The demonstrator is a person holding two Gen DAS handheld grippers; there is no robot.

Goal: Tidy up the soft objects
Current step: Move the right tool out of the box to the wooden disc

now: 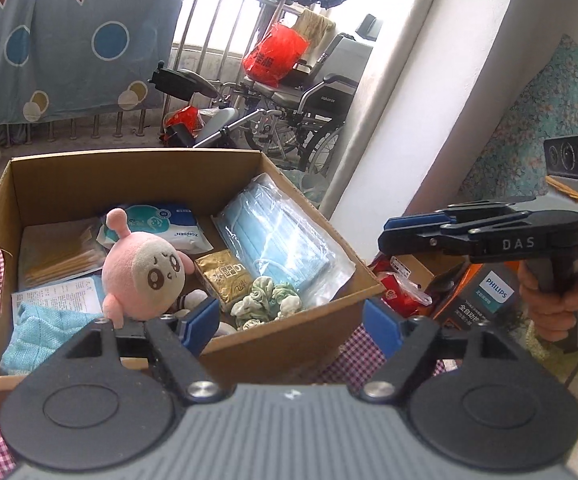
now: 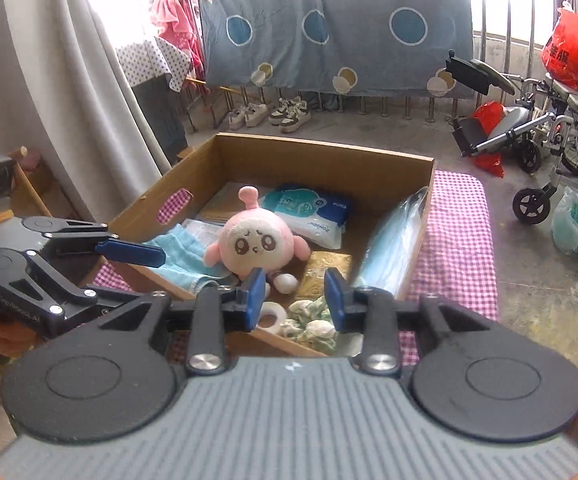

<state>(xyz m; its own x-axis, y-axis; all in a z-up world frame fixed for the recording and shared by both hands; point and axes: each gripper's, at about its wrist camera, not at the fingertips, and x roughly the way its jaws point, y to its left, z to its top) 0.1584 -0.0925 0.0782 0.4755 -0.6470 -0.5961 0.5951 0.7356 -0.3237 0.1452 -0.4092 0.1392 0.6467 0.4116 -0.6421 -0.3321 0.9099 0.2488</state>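
**Soft items – all in the box**

Cardboard box (image 1: 89, 176) open-topped, on pink checked cloth. Pink round plush (image 1: 145, 268) with antenna sits upright mid-box, face toward the cameras. Light blue towel (image 1: 45, 332) crumpled in the near left corner. Green-white scrunchie (image 1: 269, 296) at the near wall, just beside a gold packet (image 1: 223, 276). Bagged blue face masks (image 1: 281, 236) lean tilted along the right wall – wet-wipes pack (image 1: 165, 228) lies behind the plush

Wheelchair (image 1: 289, 120), red bag (image 1: 275, 54), sneakers (image 2: 269, 112), patterned sheet (image 2: 337, 28)
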